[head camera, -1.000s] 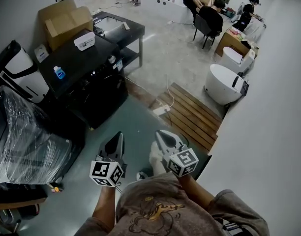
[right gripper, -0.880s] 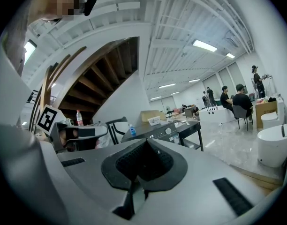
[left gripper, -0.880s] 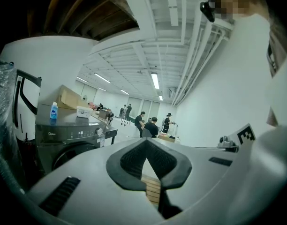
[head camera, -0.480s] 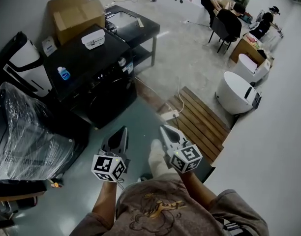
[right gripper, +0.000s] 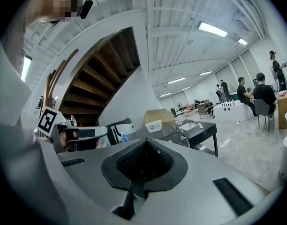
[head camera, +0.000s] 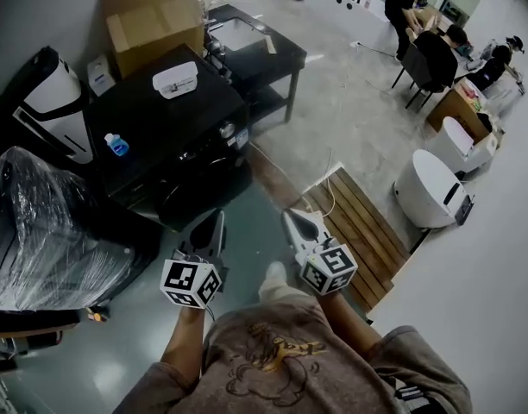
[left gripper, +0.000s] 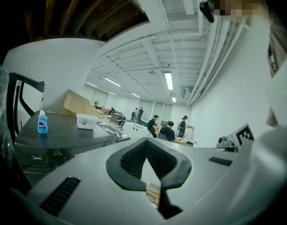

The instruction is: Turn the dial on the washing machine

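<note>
Hovering over the grey floor, the grey left gripper (head camera: 212, 229) and grey right gripper (head camera: 297, 222) have jaws pressed together, empty, well apart from the black washing machine (head camera: 165, 123); what is probably its silver dial (head camera: 227, 131) sits on the front's top edge.

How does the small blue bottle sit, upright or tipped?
Upright: the blue bottle stands cap up on the washing machine top.

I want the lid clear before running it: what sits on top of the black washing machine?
A small blue bottle and a flat white box rest on the washing machine. What the box holds is hidden.
</note>
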Demonstrator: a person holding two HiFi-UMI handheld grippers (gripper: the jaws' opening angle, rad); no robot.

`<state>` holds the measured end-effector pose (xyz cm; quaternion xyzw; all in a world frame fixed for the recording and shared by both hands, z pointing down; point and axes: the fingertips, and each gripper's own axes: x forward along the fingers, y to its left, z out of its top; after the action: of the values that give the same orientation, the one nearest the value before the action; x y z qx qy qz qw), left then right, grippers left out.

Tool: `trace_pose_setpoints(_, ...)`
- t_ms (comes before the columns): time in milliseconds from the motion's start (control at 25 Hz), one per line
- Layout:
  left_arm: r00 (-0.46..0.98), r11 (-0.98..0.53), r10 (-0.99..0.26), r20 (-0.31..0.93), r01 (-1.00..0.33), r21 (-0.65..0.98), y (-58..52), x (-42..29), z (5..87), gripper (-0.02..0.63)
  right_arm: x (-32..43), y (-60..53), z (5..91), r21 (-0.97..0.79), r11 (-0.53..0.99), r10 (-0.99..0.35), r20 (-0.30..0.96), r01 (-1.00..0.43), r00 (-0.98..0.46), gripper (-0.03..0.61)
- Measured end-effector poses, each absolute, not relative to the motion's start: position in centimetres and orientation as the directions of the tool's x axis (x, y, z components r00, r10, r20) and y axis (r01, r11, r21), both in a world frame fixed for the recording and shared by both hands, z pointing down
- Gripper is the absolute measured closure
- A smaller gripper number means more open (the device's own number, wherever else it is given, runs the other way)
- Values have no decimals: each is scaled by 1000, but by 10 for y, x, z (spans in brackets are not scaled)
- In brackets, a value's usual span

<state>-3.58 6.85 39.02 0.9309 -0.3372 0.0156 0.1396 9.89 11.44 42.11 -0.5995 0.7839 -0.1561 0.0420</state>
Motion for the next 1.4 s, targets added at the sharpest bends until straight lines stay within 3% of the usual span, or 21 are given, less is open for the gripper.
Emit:
trace_pose_setpoints(680,684,-641,-719,123,-721,262,-15,1,395,621,136,8,416,-287,363,-907,108,-887,-406,578)
trace_pose_setpoints(1400,740,-696,-652,164,-670,257,-70,-6,417,621,112,-54,433,-284,330,-929,75,-900,-364,575)
